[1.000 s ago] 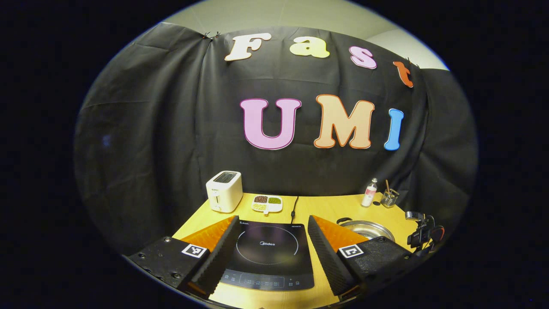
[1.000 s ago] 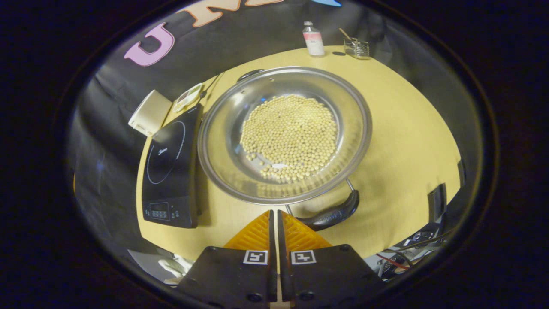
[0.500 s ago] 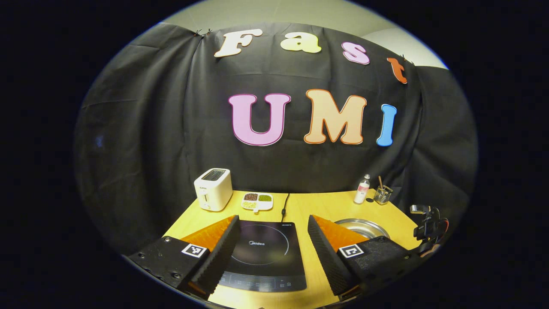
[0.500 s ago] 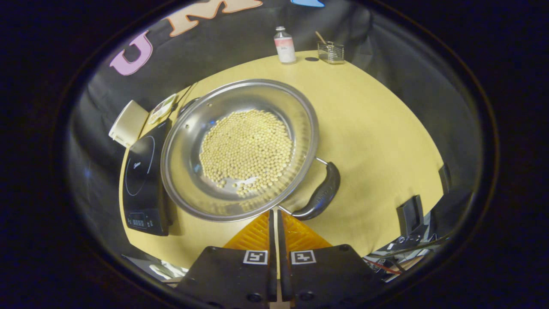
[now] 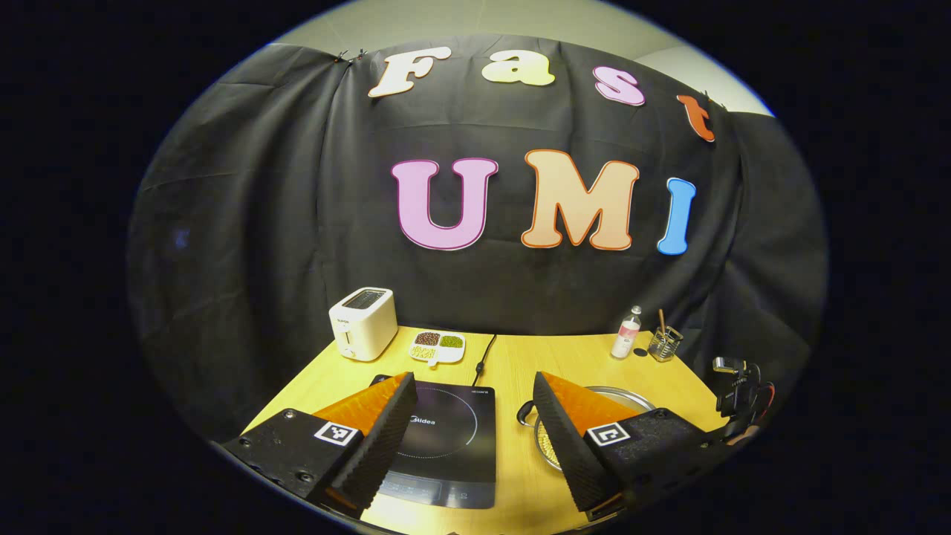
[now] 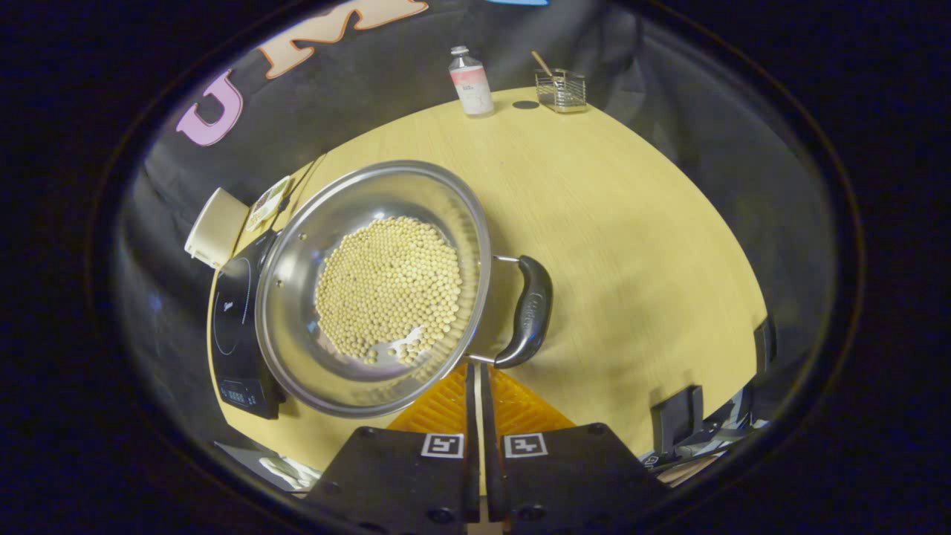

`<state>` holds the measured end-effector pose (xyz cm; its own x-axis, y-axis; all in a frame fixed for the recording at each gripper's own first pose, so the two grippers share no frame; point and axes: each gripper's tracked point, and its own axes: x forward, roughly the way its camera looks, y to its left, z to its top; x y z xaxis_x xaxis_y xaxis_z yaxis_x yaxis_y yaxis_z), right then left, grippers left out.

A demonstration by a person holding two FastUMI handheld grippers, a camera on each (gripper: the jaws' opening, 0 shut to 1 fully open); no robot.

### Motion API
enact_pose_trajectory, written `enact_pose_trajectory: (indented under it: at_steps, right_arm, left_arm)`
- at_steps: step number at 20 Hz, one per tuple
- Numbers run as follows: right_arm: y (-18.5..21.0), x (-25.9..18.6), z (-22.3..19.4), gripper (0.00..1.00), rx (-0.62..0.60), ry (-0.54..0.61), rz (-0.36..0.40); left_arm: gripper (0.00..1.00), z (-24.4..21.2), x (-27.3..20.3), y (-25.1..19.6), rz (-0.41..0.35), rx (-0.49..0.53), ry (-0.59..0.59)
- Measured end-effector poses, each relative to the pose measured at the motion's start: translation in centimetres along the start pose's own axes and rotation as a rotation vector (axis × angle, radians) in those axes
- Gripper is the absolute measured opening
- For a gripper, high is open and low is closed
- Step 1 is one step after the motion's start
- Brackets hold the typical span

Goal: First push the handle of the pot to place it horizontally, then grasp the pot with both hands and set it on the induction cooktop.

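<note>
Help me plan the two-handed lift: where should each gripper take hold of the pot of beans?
Grip the pot by its two side handles. The near black loop handle stands off the wall, so fingers can likely close across it from outside; take the opposite handle likewise from the cooktop side.

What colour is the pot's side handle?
Black, on a silver pot; the handle shows best in the right gripper view.
</note>
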<state>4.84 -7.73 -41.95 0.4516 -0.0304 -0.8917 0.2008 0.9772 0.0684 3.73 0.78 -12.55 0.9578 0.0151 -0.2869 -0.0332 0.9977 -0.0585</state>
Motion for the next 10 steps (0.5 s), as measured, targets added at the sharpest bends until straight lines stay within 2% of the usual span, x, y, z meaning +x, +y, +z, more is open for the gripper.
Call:
enact_pose_trajectory:
  at_steps: [1, 5, 6, 10]
  right_arm:
    - [-0.2, 0.1, 0.3, 0.06, -0.001, 0.006, 0.006]
    - [-1.0, 0.7, 1.5, 0.06, -0.004, 0.028, 0.035]
    - [-1.2, 0.9, 2.0, 0.06, -0.005, 0.031, 0.04]
    - [-1.6, 1.6, 3.7, 0.06, -0.01, 0.034, 0.067]
  left_arm:
    - [0.96, 0.1, 0.2, -0.2, 0.014, -0.007, 0.002]
    - [0.96, 0.5, 0.9, -0.3, 0.082, -0.013, 0.005]
    - [0.93, 0.6, 1.1, -0.3, 0.097, -0.012, 0.003]
    - [0.96, 0.6, 1.5, -0.4, 0.147, -0.021, 0.002]
